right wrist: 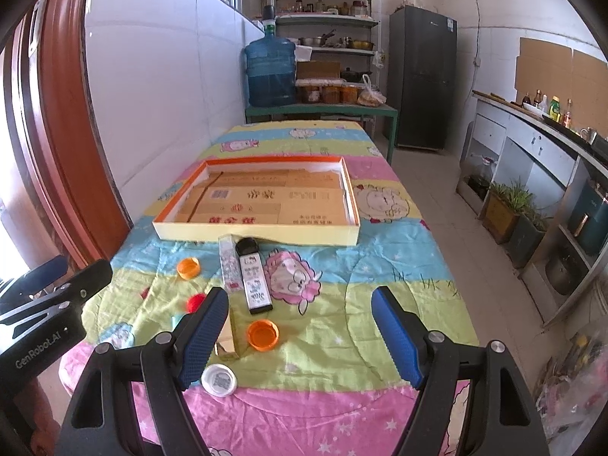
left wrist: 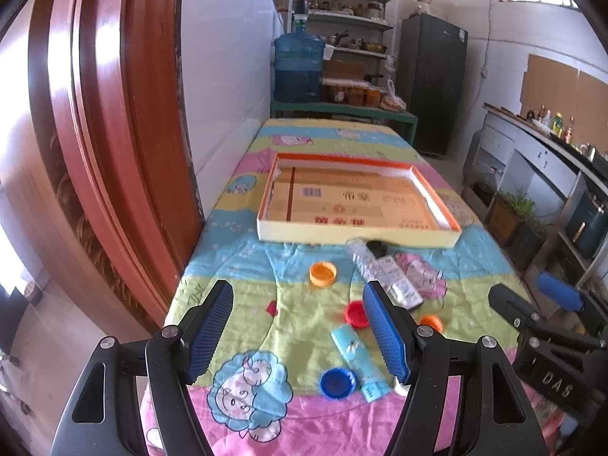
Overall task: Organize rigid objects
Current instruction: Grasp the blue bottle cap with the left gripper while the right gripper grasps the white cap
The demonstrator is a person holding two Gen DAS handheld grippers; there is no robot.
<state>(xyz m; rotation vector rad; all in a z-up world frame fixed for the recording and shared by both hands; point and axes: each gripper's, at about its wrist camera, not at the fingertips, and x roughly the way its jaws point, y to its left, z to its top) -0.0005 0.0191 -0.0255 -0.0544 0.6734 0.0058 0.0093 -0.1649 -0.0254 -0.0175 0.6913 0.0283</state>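
Both tools idle over the near end of the table (right wrist: 399, 250). Our left gripper (left wrist: 300, 336) has its jaws spread wide, nothing between the pads. Our right gripper (right wrist: 300, 336) is likewise spread and empty.

Relative to the left gripper: blue cap (left wrist: 337, 382) and the light-blue tube (left wrist: 359, 361) lie just below and inside its right finger, red cap (left wrist: 356, 313) touches that finger's edge in view, orange cap (left wrist: 323, 273) sits ahead between the fingers, and a second orange cap (left wrist: 431, 323) is just right of it.

Relative to the right gripper: white cap (right wrist: 218, 380) lies beside the left finger's base, an orange cap (right wrist: 262, 335) between the fingers nearer the left one, and a gold box (right wrist: 230, 336) is partly hidden behind that finger. Ahead we see the black-and-white flat box (right wrist: 254, 275) and clear glitter tube (right wrist: 230, 266) side by side, both ending just short of the shallow tray (right wrist: 258, 233), whose inside holds only cardboard lining.
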